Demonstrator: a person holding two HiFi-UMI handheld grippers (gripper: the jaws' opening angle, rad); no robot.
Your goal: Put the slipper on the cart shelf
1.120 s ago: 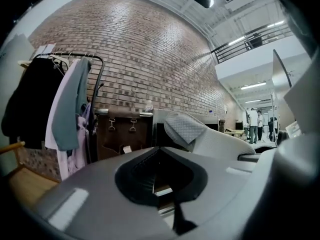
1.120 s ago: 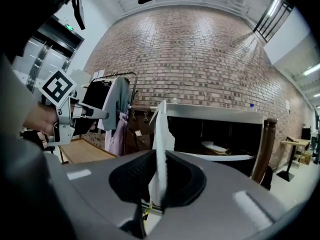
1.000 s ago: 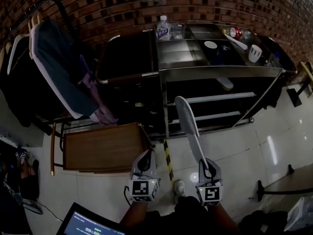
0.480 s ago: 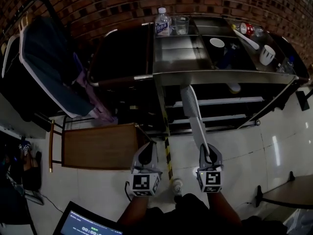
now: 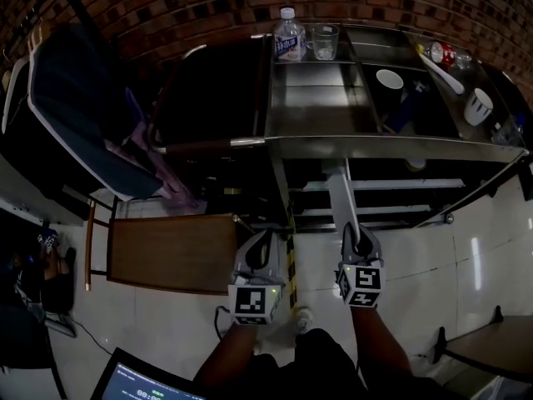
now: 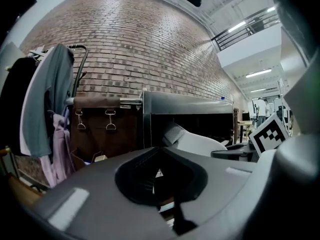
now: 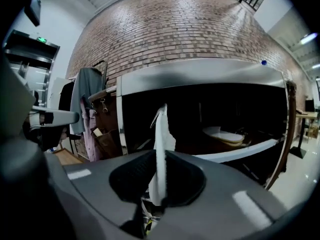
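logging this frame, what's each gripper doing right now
Left gripper: shut, nothing in it.
Right gripper: shut on the slipper.

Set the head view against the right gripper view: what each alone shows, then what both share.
Head view only: the glass and white cup up on the cart, and the laptop. Right gripper view only: a green sign high on the left and a ceiling light. Both: the slipper in the shut right claw, the cart, the brick wall.
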